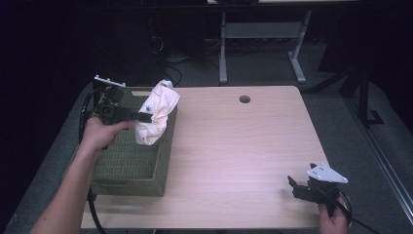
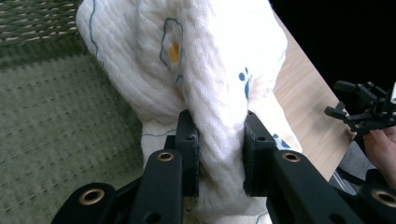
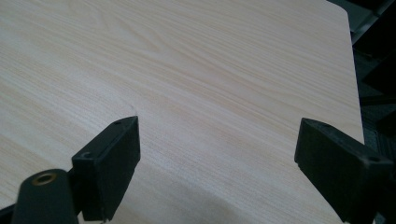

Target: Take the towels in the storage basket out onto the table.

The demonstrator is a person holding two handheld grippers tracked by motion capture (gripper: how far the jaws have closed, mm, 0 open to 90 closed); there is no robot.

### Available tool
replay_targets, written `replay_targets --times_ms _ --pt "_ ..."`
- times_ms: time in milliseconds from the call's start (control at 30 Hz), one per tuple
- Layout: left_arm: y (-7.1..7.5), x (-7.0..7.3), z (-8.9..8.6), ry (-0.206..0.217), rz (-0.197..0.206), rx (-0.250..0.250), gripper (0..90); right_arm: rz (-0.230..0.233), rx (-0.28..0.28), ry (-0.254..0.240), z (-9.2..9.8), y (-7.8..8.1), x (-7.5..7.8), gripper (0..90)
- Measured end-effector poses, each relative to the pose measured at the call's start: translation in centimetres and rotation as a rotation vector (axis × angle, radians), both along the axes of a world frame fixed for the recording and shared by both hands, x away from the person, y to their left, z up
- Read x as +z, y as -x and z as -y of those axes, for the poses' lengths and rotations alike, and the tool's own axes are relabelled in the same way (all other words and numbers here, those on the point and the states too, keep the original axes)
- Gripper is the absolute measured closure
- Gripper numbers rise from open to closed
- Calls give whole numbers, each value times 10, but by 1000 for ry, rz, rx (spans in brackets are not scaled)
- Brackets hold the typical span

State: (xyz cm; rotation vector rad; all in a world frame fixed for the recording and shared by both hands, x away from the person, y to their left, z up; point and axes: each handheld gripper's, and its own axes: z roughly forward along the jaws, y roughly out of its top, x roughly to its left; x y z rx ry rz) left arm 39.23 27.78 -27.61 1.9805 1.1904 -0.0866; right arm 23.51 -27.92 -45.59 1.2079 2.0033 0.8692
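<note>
Cloth lifted over the basket
Left gripper (image 2: 218,158) clenches the cloth (image 1: 155,112) above the basket (image 1: 131,165) – likely mid-transfer; next, carry it clear to the table (image 1: 234,146). Right gripper (image 3: 217,168) idle, jaws spread.

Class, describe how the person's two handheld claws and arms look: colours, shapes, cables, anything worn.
Both claws are black, each with two flat, blocky jaws on arms with brass-coloured rivets. The left claw trails a black cable off the table's near edge. The right claw carries a grey three-cornered plate on top and a thin black cable. The forearms are bare: no sleeves or gloves visible.
</note>
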Motion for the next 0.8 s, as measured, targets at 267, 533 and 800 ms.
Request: replay_targets --times_ms 267,533,800 --pt "-5 1 28 -13 1 -46 720 -6 7 0 -1 0 0 139" --pt "-13 -4 52 -14 -6 -72 719 -3 11 -2 -1 0 0 139" --pt "-20 -11 80 -13 -14 -113 714 -2 15 -5 -1 0 0 139"
